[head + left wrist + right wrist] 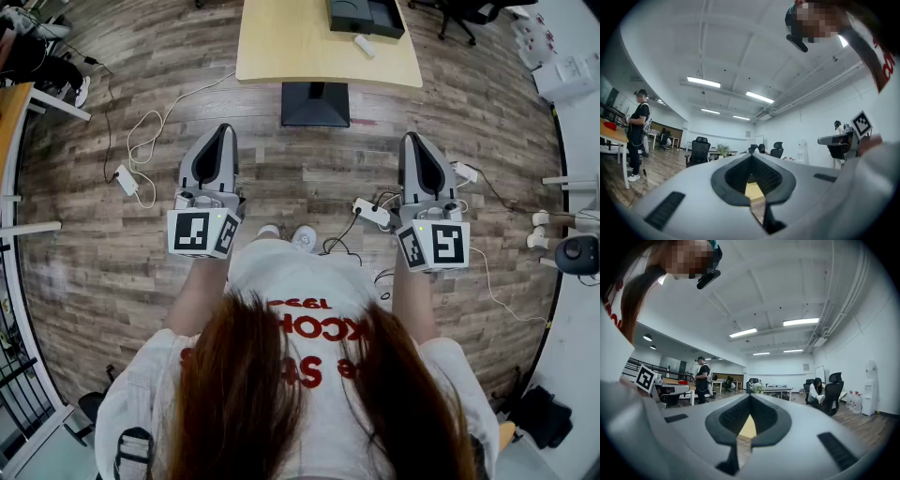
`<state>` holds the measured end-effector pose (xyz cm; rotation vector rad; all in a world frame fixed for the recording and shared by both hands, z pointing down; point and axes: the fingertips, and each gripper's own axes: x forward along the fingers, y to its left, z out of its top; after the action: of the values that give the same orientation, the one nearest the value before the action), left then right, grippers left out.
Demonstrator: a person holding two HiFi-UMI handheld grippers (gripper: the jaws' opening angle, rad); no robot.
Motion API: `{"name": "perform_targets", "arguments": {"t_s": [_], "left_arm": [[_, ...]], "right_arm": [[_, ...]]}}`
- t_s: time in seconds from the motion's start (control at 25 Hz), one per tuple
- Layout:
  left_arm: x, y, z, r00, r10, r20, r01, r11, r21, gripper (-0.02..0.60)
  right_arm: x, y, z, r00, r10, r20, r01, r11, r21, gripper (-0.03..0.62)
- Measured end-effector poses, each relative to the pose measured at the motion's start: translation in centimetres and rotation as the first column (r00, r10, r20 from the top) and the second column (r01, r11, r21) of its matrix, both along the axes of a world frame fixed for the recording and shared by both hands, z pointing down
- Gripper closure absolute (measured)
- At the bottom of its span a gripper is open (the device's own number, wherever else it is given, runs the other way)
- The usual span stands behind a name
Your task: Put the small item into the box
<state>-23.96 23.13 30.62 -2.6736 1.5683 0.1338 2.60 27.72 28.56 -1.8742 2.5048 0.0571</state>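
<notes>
A black open box (pixel 366 16) sits at the far end of a light wooden table (pixel 309 47), and a small white item (pixel 364 45) lies on the table just in front of it. My left gripper (pixel 222 130) and right gripper (pixel 413 139) are held side by side above the wooden floor, well short of the table, both pointing toward it. In both, the jaws meet at the tips with nothing between them. The left gripper view shows the shut left gripper (pixel 752 157) against the room, and the right gripper view shows the shut right gripper (pixel 750 397) the same way.
The table's black base (pixel 315 103) stands ahead between the grippers. A power strip (pixel 372 213) and cables lie on the floor, with a white adapter (pixel 127 179) at the left. An office chair (pixel 464 14) is beyond the table. A person (pixel 640 133) stands far left.
</notes>
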Motion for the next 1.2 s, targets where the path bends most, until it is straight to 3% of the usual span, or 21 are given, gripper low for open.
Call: {"name": "perform_targets", "arguments": {"t_s": [0.64,1.2], "left_arm": [[0.6,-1.9,0.4,1.000,-0.016,0.018,0.016,1.000,-0.017,0.575],[4.3,-17.0,-0.8,0.995,0.102,-0.008,-0.102,0.995,0.008,0.575]], "right_arm": [[0.7,-2.0,0.2,0.994,-0.039,0.099,0.039,0.999,-0.001,0.589],[3.4,-14.4,-1.6,0.995,0.046,0.087,-0.048,0.999,0.021,0.589]]}}
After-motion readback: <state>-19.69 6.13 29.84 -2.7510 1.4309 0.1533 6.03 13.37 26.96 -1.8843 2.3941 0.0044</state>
